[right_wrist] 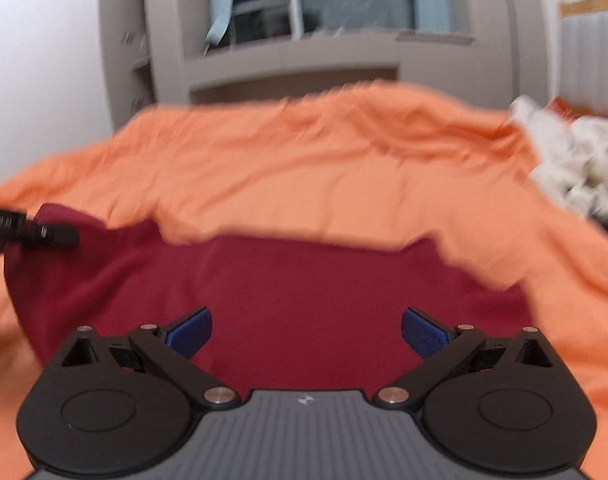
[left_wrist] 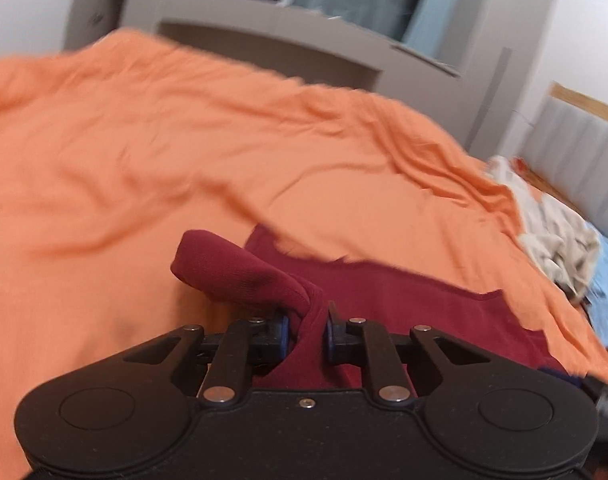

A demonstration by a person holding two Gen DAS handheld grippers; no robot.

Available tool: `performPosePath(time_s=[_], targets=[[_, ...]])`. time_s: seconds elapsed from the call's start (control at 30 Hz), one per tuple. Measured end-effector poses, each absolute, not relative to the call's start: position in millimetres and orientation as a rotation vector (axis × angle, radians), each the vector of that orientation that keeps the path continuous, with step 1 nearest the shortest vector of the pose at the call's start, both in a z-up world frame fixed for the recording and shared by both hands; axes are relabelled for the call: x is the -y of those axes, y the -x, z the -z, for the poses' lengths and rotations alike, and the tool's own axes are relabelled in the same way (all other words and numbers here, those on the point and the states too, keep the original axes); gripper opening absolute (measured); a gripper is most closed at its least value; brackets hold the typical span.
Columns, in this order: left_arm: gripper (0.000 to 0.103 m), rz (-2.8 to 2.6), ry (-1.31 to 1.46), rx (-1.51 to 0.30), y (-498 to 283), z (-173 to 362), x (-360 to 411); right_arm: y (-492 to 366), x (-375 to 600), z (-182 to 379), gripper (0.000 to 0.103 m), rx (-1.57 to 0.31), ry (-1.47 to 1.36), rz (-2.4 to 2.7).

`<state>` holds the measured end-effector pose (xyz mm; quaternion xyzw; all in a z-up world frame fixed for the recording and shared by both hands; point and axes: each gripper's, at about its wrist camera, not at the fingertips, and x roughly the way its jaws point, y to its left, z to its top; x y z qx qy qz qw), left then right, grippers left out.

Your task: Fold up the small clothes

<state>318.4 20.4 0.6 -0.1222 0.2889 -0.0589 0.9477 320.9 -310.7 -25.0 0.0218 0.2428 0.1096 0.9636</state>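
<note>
The left claw [left_wrist: 307,330] pinches a corner of the red cloth [right_wrist: 288,292] on the orange bed [left_wrist: 144,152]. The right claw [right_wrist: 307,332] is wide open above it and should probably grab next.

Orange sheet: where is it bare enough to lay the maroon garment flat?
The orange sheet lies bare left of and beyond the maroon garment. It is crowded at the right edge, where the beige clothes pile sits.

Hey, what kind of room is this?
Probably a bedroom: an orange sheet spread like bedding, a padded headboard at the right, and a grey built-in cabinet behind. A clothes pile waits nearby.
</note>
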Motion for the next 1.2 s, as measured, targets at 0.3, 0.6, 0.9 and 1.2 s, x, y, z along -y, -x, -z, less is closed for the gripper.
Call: performPosePath(time_s=[0.3,0.6,0.9,1.2], targets=[[0.017,0.374,-0.041,-0.479,-330.0,-49.6,93.0,-326.2,394.3,-4.1,0.103,-0.370,-0.066,0.074],[0.018,0.568,-0.228,-0.581,-322.9,-0.5,186.7,-338.2,476.9,12.4,0.103,-0.445,-0.340,0.187],[0.054,0.616,-0.224,-0.664,-310.4,31.2,183.9,-347.0,462.1,30.4,0.103,-0.534,-0.413,0.008],[0.087,0.599,-0.322,-0.581,-272.8,24.4,182.7,-349.7,447.7,42.5,0.103,-0.570,-0.570,-0.214]])
